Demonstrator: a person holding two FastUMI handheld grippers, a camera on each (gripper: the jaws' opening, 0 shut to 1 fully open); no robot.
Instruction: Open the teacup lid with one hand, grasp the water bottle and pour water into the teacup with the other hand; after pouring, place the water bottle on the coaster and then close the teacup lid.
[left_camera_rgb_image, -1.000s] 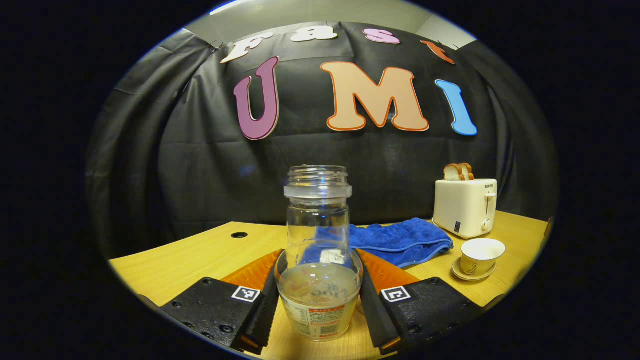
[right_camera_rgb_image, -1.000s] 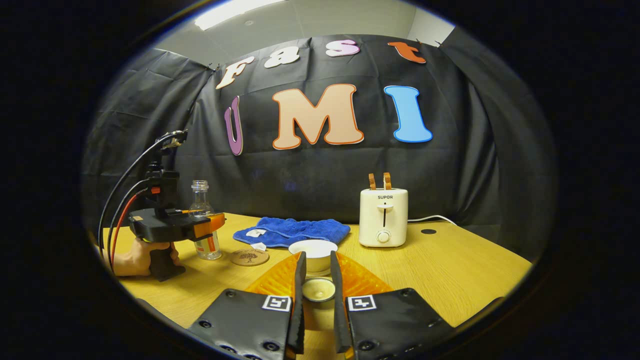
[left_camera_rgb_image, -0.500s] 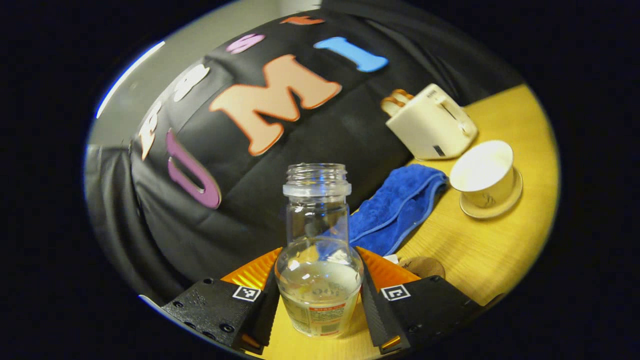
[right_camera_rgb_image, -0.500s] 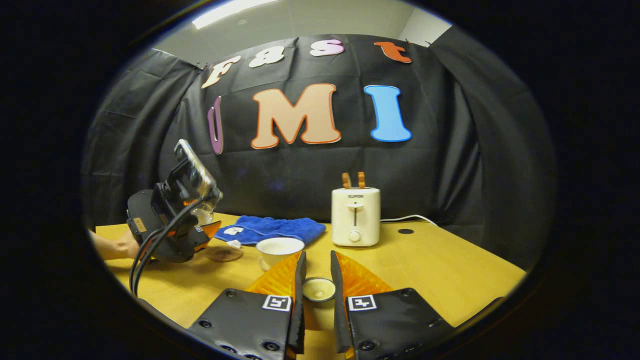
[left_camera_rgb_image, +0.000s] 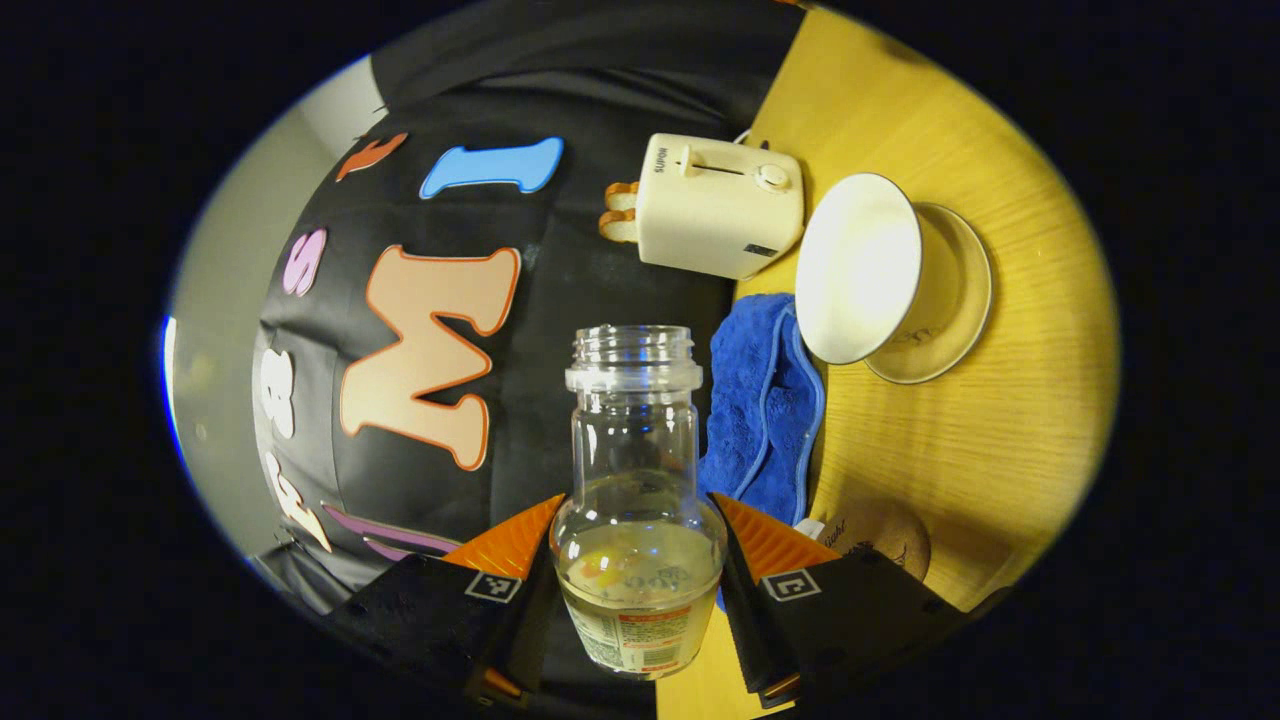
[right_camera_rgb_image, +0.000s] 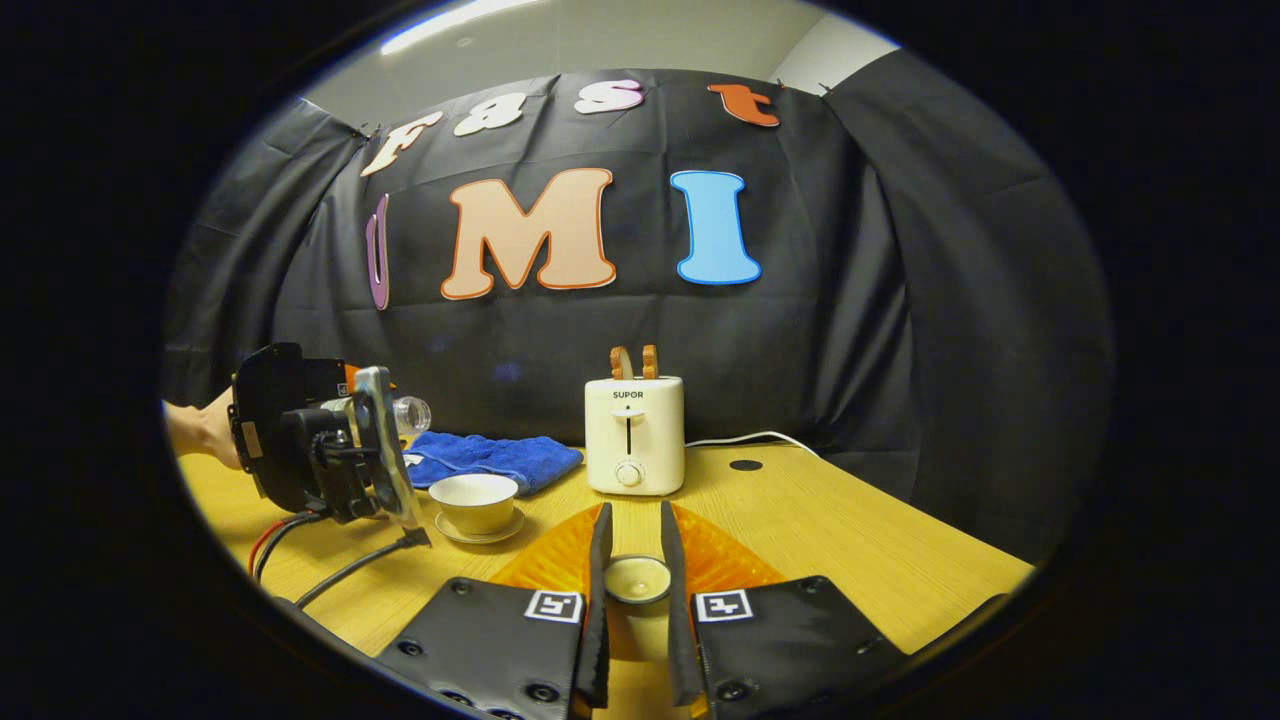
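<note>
Left gripper (left_camera_rgb_image: 637, 600): clamped on the water bottle (left_camera_rgb_image: 637, 500), both fingers pressed against its lower body at bottom centre of the left gripper view. Bottle uncapped, part full of clear liquid, mouth toward frame centre. Whole scene rolled sideways in that view: teacup (left_camera_rgb_image: 858, 268) on its saucer (left_camera_rgb_image: 945, 300) at upper right, open and lidless; coaster (left_camera_rgb_image: 885, 535) at lower right, just beside the right finger; blue cloth (left_camera_rgb_image: 765, 410) right of the bottle; toaster (left_camera_rgb_image: 715, 205) above.

Right gripper (right_camera_rgb_image: 637, 585): pinched on the teacup lid (right_camera_rgb_image: 637, 578), held between both fingers at bottom centre of the right gripper view. Left gripper (right_camera_rgb_image: 320, 440) at left edge there, tipped over, bottle mouth (right_camera_rgb_image: 412, 412) poking out above and left of the teacup (right_camera_rgb_image: 474, 500). Table (right_camera_rgb_image: 850, 530) under all.
</note>
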